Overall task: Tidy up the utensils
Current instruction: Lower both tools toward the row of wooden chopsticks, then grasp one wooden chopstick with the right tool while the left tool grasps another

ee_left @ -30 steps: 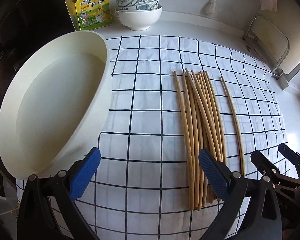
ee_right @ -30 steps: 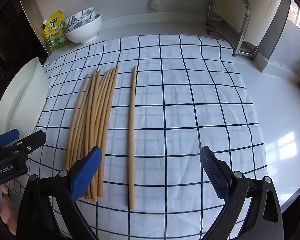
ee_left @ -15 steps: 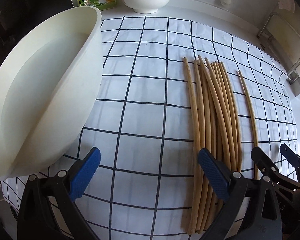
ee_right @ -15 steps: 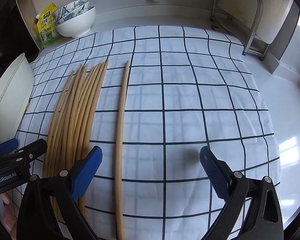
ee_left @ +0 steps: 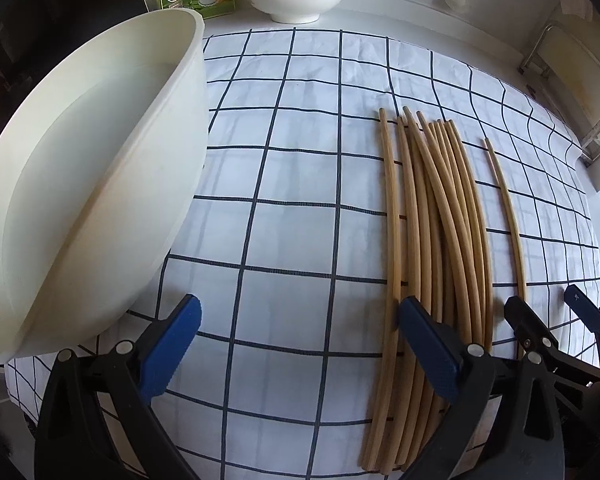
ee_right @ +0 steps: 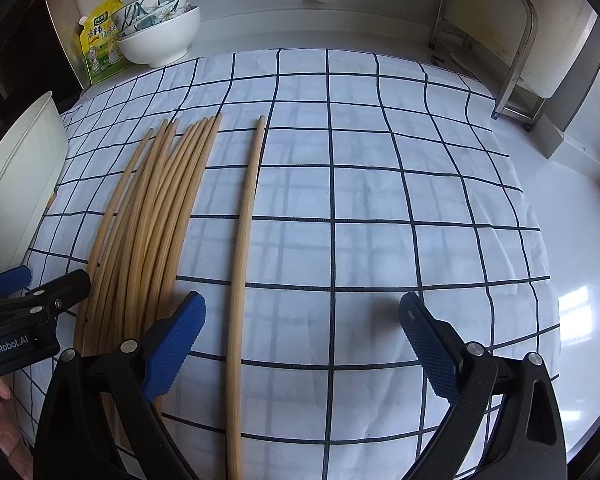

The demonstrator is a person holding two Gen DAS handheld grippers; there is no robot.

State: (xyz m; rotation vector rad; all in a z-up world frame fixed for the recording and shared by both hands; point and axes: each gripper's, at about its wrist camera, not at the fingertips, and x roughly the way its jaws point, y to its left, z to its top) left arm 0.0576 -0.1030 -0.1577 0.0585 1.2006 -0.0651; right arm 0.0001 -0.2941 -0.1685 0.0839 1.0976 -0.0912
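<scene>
Several bamboo chopsticks lie in a bundle (ee_left: 440, 220) on the checked cloth (ee_left: 292, 232); the bundle also shows in the right wrist view (ee_right: 152, 216). One single chopstick (ee_right: 242, 248) lies apart to its right, also in the left wrist view (ee_left: 508, 216). A large white tub (ee_left: 80, 184) stands at the cloth's left edge. My left gripper (ee_left: 300, 340) is open and empty, low over the cloth, its right finger over the bundle's near end. My right gripper (ee_right: 302, 336) is open and empty, its jaws straddling the single chopstick's near part.
A stack of bowls (ee_right: 160, 32) and a yellow seasoning pouch (ee_right: 100, 44) stand at the back left by the wall. A metal rack (ee_right: 500, 40) stands at the back right. The white counter (ee_right: 572, 240) runs to the right of the cloth.
Both grippers have moved forward and lower over the cloth. The right gripper's jaws now straddle the single chopstick. Both stayed open.
</scene>
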